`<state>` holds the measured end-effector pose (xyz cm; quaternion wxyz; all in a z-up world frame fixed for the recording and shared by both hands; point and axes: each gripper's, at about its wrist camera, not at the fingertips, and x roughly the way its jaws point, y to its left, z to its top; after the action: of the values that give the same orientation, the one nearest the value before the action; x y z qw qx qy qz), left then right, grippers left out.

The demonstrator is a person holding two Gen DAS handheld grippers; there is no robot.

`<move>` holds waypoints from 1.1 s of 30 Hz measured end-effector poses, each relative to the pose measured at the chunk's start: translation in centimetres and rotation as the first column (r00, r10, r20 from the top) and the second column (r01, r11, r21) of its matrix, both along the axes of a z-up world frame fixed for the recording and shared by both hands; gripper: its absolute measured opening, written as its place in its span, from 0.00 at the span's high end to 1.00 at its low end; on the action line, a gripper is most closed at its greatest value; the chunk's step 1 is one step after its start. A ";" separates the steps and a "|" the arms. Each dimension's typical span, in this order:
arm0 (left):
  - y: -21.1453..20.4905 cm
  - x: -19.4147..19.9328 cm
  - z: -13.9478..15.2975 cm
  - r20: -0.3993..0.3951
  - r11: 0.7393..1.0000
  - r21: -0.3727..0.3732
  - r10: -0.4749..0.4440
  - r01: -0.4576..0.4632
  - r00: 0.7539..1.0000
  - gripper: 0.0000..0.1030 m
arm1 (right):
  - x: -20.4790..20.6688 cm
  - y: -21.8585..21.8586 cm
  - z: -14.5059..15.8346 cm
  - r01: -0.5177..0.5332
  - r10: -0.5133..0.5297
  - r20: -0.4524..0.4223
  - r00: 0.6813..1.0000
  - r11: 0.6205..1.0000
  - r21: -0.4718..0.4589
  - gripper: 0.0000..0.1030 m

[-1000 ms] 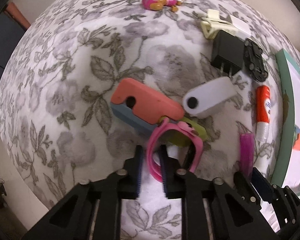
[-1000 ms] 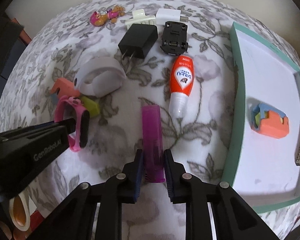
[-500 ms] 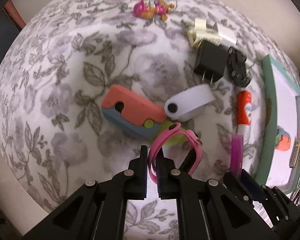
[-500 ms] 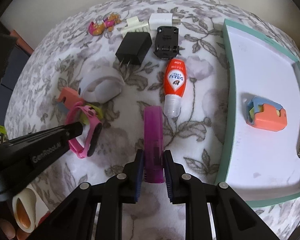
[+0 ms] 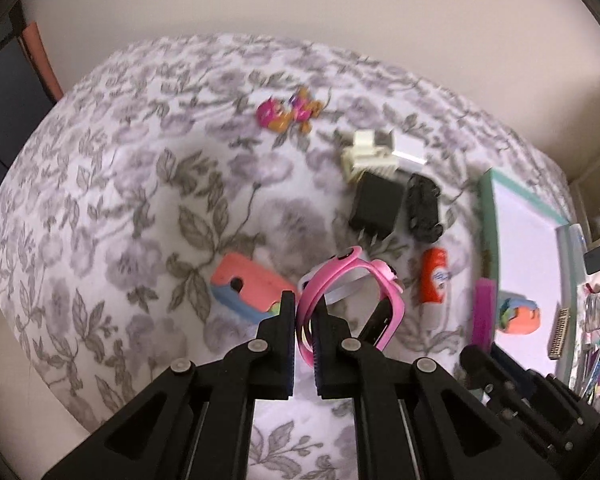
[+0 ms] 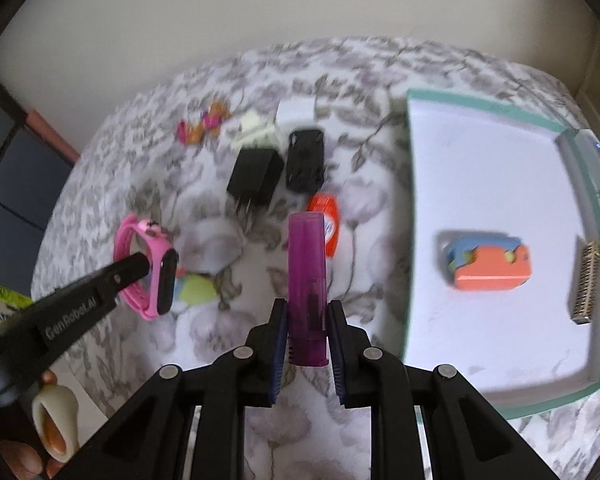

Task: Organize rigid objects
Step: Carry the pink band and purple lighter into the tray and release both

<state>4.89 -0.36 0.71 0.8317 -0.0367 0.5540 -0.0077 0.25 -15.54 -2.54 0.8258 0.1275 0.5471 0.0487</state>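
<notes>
My left gripper (image 5: 305, 312) is shut on the strap of a pink watch (image 5: 374, 280) and holds it lifted above the floral cloth; it also shows in the right wrist view (image 6: 150, 268). My right gripper (image 6: 307, 320) is shut on a purple rectangular case (image 6: 306, 272), also lifted; the case shows in the left wrist view (image 5: 483, 316). A white tray with a green rim (image 6: 410, 240) lies to the right and holds an orange and blue block (image 6: 490, 266) and a small brown comb-like piece (image 6: 586, 284).
On the cloth lie an orange and blue block (image 5: 246, 286), a white oval object (image 6: 212, 252), a black charger (image 6: 256, 178), a black clip (image 6: 306, 160), an orange tube (image 5: 434, 276), cream and white plugs (image 5: 374, 152) and a pink toy figure (image 5: 288, 114).
Both grippers have risen and pulled back from the cloth. The pink watch and the purple case have come up off the cloth with them. The view is blurred by motion.
</notes>
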 end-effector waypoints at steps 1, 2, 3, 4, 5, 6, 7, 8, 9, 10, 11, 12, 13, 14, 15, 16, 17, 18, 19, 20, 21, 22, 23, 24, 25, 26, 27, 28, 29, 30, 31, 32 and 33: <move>-0.2 -0.2 0.1 0.009 1.000 -0.002 -0.005 0.005 1.000 0.93 | 0.0 -0.4 0.4 0.014 -0.014 0.015 1.000 1.000 -0.005 0.80; -0.5 -0.3 0.5 0.020 1.000 -0.009 -0.013 0.013 1.000 0.93 | 0.3 -0.5 0.6 0.023 -0.022 0.024 0.999 1.000 -0.008 0.80; -0.7 -0.4 0.8 0.028 1.000 -0.014 -0.020 0.020 0.999 0.93 | 0.3 -0.9 1.0 0.036 -0.035 0.037 0.999 0.999 -0.014 0.80; -1.4 -0.3 0.9 0.040 0.999 -0.021 -0.033 0.034 0.999 0.93 | 0.3 -1.4 1.4 0.049 -0.048 0.048 0.998 0.999 -0.022 0.80; -1.9 -0.3 1.2 0.048 0.999 -0.024 -0.045 0.047 0.998 0.93 | 0.2 -2.1 1.8 0.065 -0.063 0.059 0.996 0.998 -0.025 0.80; -2.4 -0.4 1.3 0.055 0.998 -0.026 -0.060 0.061 0.997 0.93 | 0.2 -2.6 2.0 0.078 -0.076 0.067 0.995 0.997 -0.026 0.80; -3.2 -0.4 1.6 0.064 0.996 -0.030 -0.083 0.085 0.995 0.93 | 0.2 -3.2 2.3 0.094 -0.092 0.076 0.993 0.995 -0.032 0.80; -3.8 -0.3 1.7 0.067 0.995 -0.032 -0.096 0.099 0.993 0.93 | 0.1 -3.8 2.6 0.114 -0.109 0.086 0.990 0.992 -0.054 0.80; -4.5 -0.3 1.8 0.070 0.992 -0.034 -0.117 0.119 0.991 0.93 | 0.0 -4.4 2.9 0.129 -0.122 0.093 0.988 0.989 -0.076 0.80; -5.4 -0.5 1.9 0.072 0.989 -0.033 -0.142 0.145 0.987 0.93 | -0.1 -5.1 3.1 0.146 -0.137 0.098 0.986 0.985 -0.096 0.80; -6.1 -0.6 2.0 0.072 0.986 -0.031 -0.161 0.163 0.984 0.93 | -0.2 -5.8 3.3 0.163 -0.152 0.102 0.983 0.981 -0.109 0.80; -6.8 -0.7 2.0 0.072 0.983 -0.028 -0.179 0.181 0.981 0.93 | -0.3 -6.6 3.4 0.181 -0.169 0.106 0.980 0.977 -0.115 0.80; -7.8 -0.8 2.1 0.069 0.978 -0.027 -0.205 0.207 0.976 0.93 | -0.3 -7.2 3.5 0.194 -0.182 0.107 0.977 0.974 -0.115 0.80; -8.5 -0.9 2.0 0.068 0.974 -0.025 -0.223 0.225 0.973 0.93 | -0.4 -7.9 3.6 0.211 -0.199 0.109 0.974 0.971 -0.115 0.80; -9.2 -1.0 2.0 0.066 0.970 -0.023 -0.241 0.243 0.968 0.93 | -0.4 -8.5 3.7 0.229 -0.216 0.111 0.970 0.967 -0.116 0.80; -10.2 -1.2 2.0 0.063 0.963 -0.020 -0.268 0.270 0.961 0.93 | -0.5 -9.2 3.8 0.245 -0.232 0.114 0.966 0.962 -0.120 0.80; -10.9 -1.4 2.0 0.061 0.958 -0.018 -0.285 0.286 0.957 0.93 | -0.7 -9.8 3.8 0.260 -0.246 0.116 0.962 0.958 -0.124 0.80; -11.5 -1.5 2.0 0.059 0.953 -0.015 -0.302 0.303 0.952 0.93 | -0.7 -10.4 3.9 0.271 -0.257 0.117 0.959 0.954 -0.125 0.80; -12.6 -1.7 1.9 0.056 0.945 -0.008 -0.326 0.327 0.944 0.93 | -0.8 -11.0 3.9 0.283 -0.269 0.117 0.956 0.951 -0.125 0.80; -13.2 -1.8 1.9 0.054 0.941 -0.002 -0.339 0.339 0.939 0.93 | -0.9 -11.7 3.9 0.294 -0.281 0.116 0.953 0.948 -0.123 0.80; -14.0 -2.0 1.8 0.050 0.934 0.006 -0.356 0.356 0.933 0.93 | -1.0 -12.4 3.9 0.306 -0.293 0.113 0.950 0.944 -0.124 0.80; -15.0 -2.2 1.6 0.045 0.925 0.019 -0.379 0.378 0.924 0.93 | -1.1 -12.8 3.8 0.314 -0.301 0.111 0.947 0.941 -0.125 0.80; -15.6 -2.4 1.5 0.040 0.919 0.028 -0.394 0.393 0.918 0.93 | -1.2 -13.5 3.7 0.326 -0.314 0.107 0.943 0.936 -0.130 0.80; -16.6 -2.6 1.2 0.035 0.909 0.040 -0.416 0.414 0.909 0.93 | -1.2 -14.0 3.5 0.338 -0.326 0.102 0.940 0.931 -0.137 0.80; -17.3 -2.7 1.1 0.029 0.901 0.048 -0.432 0.430 0.902 0.93 | -1.3 -14.5 3.3 0.349 -0.338 0.095 0.936 0.926 -0.144 0.80; -17.9 -2.8 0.8 0.021 0.895 0.054 -0.445 0.443 0.895 0.93 | -1.4 -15.2 3.1 0.361 -0.352 0.088 0.932 0.921 -0.148 0.80; -18.7 -2.8 0.4 0.010 0.886 0.059 -0.460 0.459 0.888 0.93 | -1.5 -15.8 2.9 0.372 -0.364 0.080 0.928 0.916 -0.149 0.79; -19.4 -2.8 0.0 -0.002 0.879 0.059 -0.474 0.473 0.880 0.93 | -1.5 -16.2 2.7 0.380 -0.373 0.073 0.925 0.913 -0.149 0.79; -19.9 -2.8 -0.5 -0.012 0.874 0.060 -0.483 0.483 0.875 0.93 | -1.6 -16.8 2.5 0.390 -0.385 0.063 0.921 0.908 -0.152 0.79; -20.4 -2.8 -0.9 -0.021 0.868 0.061 -0.492 0.492 0.870 0.93 | -1.7 -17.1 2.3 0.397 -0.394 0.055 0.918 0.904 -0.156 0.79; -21.1 -2.9 -1.5 -0.036 0.859 0.061 -0.507 0.508 0.861 0.93 | -1.8 -17.5 2.0 0.403 -0.401 0.044 0.915 0.901 -0.160 0.79; -21.5 -3.1 -2.0 -0.046 0.853 0.063 -0.516 0.518 0.855 0.93 | -1.8 -17.8 1.6 0.406 -0.407 0.030 0.913 0.899 -0.163 0.79; -22.0 -3.2 -2.4 -0.055 0.847 0.064 -0.525 0.528 0.849 0.93 | -1.8 -18.0 1.3 0.406 -0.409 0.019 0.912 0.899 -0.166 0.79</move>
<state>1.67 -22.32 -1.73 0.7887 0.1482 0.5572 -0.2135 -1.53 -33.55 -1.26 0.8209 0.1702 0.5173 -0.1720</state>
